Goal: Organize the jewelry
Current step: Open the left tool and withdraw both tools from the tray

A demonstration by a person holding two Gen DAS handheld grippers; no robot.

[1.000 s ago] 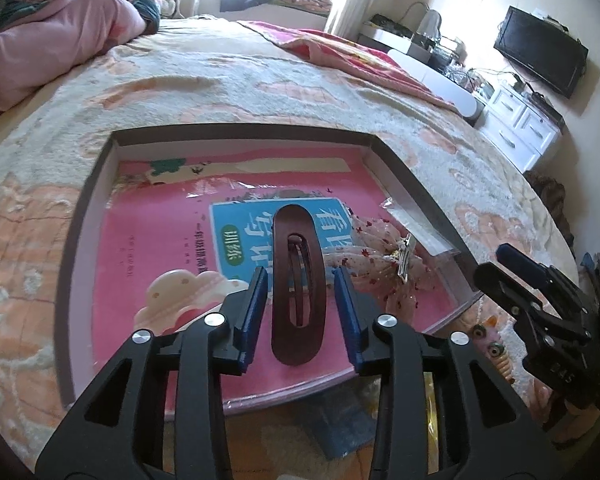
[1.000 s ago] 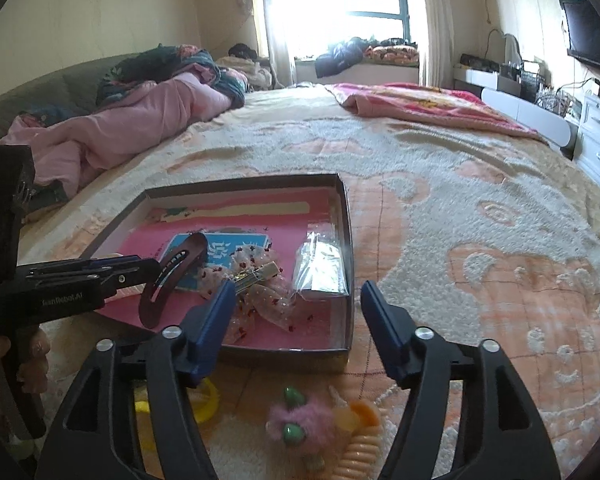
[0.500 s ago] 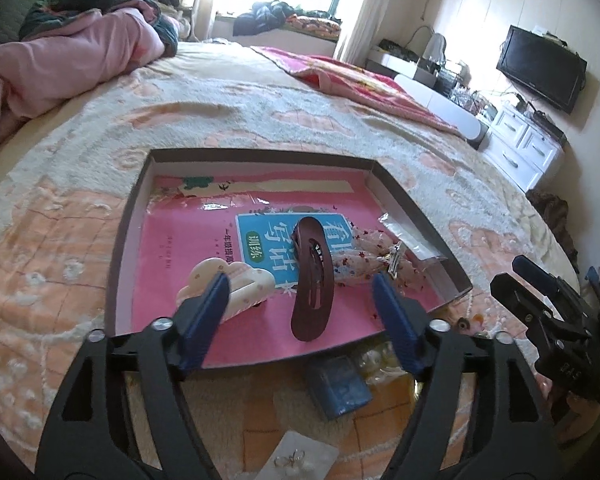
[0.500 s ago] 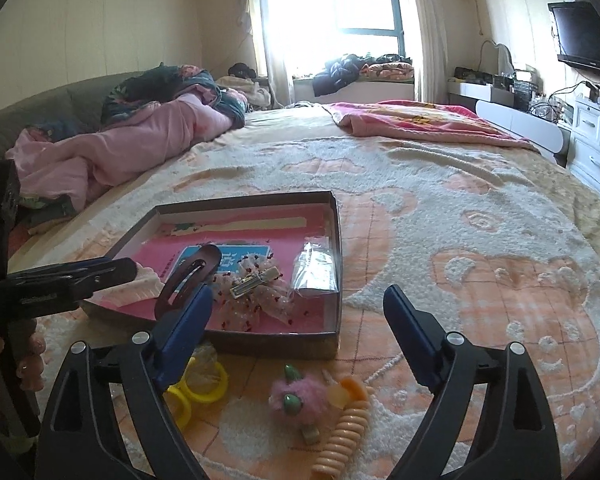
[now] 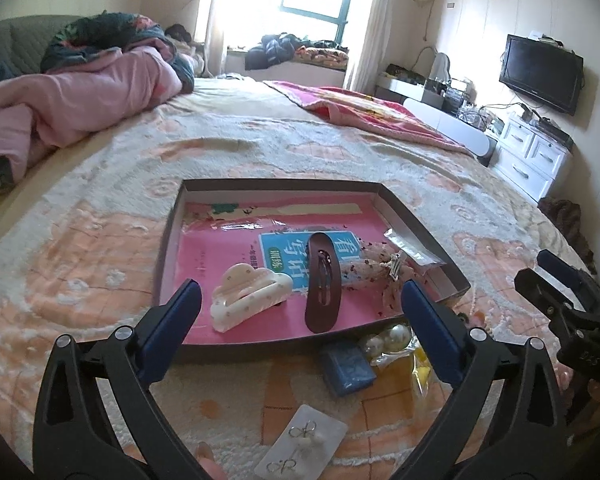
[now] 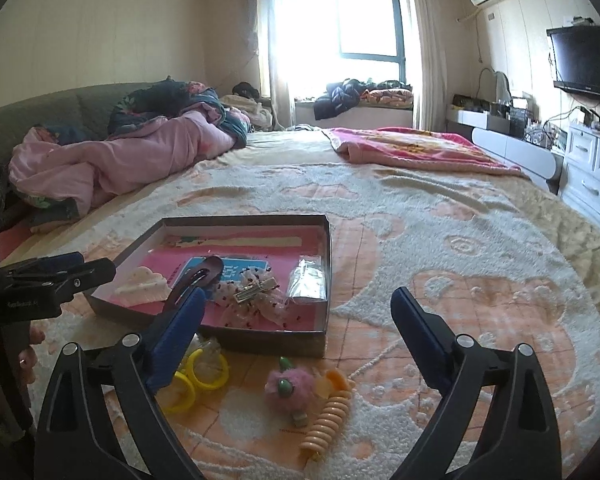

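Bed: box [image 5: 168,240] w/ brown clip [image 5: 323,282] lengthwise ahead of my left gripper [image 5: 298,300]; both grippers' fingers opening, empty.

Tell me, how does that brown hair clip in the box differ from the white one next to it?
The brown snap clip is dark, flat and long, a thin oval with a cut-out tongue; the white claw clip is cream, chunky and cloud-shaped with scalloped edges. The brown one is plain, while the white one carries small dots. Both lie inside the shallow box on its pink lining, side by side, and neither is gripped.
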